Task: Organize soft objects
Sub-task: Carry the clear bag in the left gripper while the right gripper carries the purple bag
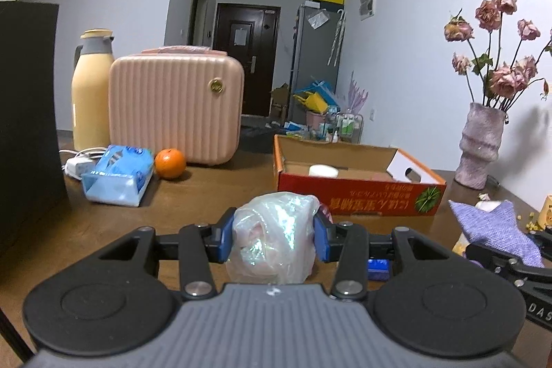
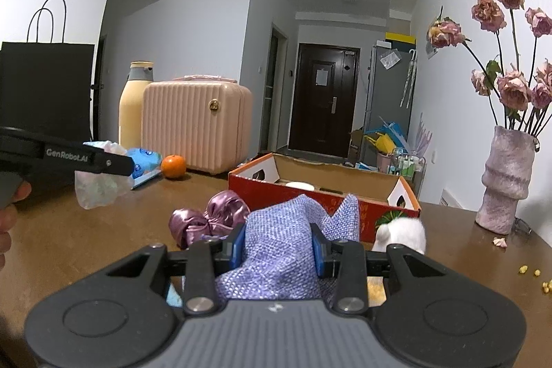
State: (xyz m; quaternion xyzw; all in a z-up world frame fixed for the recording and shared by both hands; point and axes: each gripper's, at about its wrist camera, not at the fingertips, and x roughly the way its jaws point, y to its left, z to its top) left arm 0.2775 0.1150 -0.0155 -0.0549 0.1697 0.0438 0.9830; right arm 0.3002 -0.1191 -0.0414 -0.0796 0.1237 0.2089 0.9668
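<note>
**Both grippers loaded, box ahead**

Left gripper [image 1: 274,235] is clamping a crumpled translucent plastic bag [image 1: 274,237] between its blue pads; the bag is bulging above and below the fingers, held off the table. Right gripper [image 2: 278,245] is pinching a lavender knitted star cushion [image 2: 286,247], one point of it sticking up ahead of the fingers.

Around them: an open red cardboard box [image 2: 321,195] is sitting straight ahead of both grippers, a white round object [image 1: 322,170] lying inside it. Between the right gripper and the box a shiny purple satin bundle [image 2: 210,218] is resting on the table, just beside the cushion. A white fluffy ball [image 2: 402,233] is lying against the box's near right corner. To the left, an orange [image 1: 169,162] is sitting just beside a blue tissue pack [image 1: 119,175]; behind them a pink ribbed hard case [image 1: 176,111] and a cream thermos jug [image 1: 91,92] are standing side by side. A black paper bag [image 2: 48,88] is standing at far left. A textured mauve vase [image 2: 505,181] with dried roses [image 2: 510,92] is standing at right, a fallen petal and yellow crumbs scattered near it.

Surface is a brown wooden table [image 1: 214,192]. Beyond it a hallway is running to a dark door [image 2: 324,99], with a grey fridge [image 1: 315,57] and floor clutter on its right
</note>
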